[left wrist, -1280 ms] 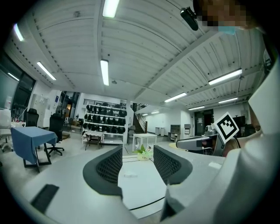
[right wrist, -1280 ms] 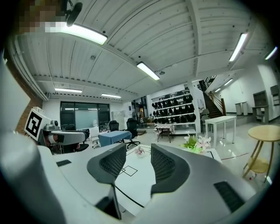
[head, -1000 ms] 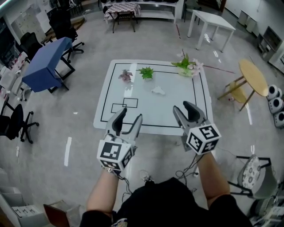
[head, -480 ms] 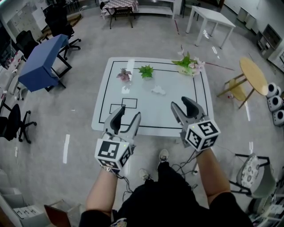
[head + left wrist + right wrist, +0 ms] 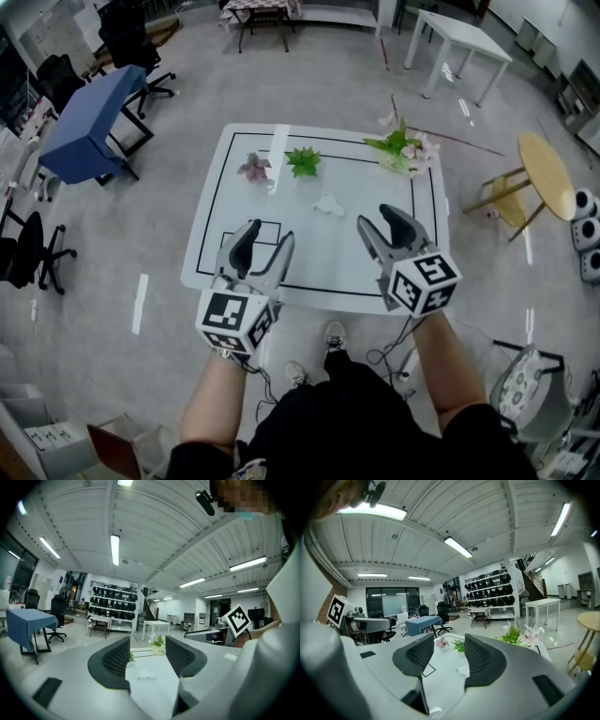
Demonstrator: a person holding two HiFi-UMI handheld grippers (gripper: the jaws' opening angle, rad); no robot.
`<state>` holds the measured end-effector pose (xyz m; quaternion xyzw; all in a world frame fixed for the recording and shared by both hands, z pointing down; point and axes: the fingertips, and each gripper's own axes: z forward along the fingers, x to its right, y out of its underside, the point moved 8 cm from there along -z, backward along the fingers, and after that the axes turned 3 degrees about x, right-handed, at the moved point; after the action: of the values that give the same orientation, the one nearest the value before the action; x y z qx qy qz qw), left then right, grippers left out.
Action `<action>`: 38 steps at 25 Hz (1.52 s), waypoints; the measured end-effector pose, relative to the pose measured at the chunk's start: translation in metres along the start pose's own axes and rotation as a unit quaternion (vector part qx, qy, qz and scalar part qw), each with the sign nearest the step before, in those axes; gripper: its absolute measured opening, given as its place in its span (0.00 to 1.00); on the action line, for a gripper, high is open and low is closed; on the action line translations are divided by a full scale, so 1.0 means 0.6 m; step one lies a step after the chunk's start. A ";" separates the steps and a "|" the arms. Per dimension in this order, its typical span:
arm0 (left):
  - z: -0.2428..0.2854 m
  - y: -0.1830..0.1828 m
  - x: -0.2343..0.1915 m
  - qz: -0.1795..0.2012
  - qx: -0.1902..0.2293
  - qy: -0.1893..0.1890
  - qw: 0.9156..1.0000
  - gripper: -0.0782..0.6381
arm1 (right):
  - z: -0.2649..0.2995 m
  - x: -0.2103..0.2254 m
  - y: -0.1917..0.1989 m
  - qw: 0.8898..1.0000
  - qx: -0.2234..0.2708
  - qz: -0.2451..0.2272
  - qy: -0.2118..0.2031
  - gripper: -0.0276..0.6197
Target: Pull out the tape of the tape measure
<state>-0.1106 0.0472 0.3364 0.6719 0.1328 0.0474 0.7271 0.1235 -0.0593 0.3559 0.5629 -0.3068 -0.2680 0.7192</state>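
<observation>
White table (image 5: pixel 314 248) lies before the left claw (image 5: pixel 269 235) and right claw (image 5: pixel 378 219), both spread and empty.

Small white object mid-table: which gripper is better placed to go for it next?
Right, narrowly. In the head view the right gripper has its tips a little nearer the small white object than the left gripper. Both have jaws apart and empty, so either could.

Grey, black-padded: left hand-held gripper (image 5: pixel 268 234), right hand-held gripper (image 5: pixel 380 217); black clothes (image 5: pixel 356 422).
</observation>
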 end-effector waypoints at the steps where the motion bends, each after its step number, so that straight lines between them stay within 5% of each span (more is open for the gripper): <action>1: 0.012 0.002 -0.001 0.000 -0.001 -0.004 1.000 0.42 | 0.010 0.012 0.003 1.000 -0.002 0.002 -0.004 0.34; 23: 0.147 0.049 -0.022 -0.015 -0.036 -0.090 0.995 0.42 | 0.170 0.148 0.085 0.993 -0.057 0.035 -0.097 0.35; 38: 0.198 0.099 -0.070 -0.038 -0.068 -0.059 0.995 0.42 | 0.225 0.159 0.176 0.988 -0.114 0.065 -0.080 0.36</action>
<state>-0.1139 -0.0723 0.4078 0.6172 0.1119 -0.0113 0.7787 0.0912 -0.1923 0.4960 0.4333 -0.3668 -0.2982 0.7674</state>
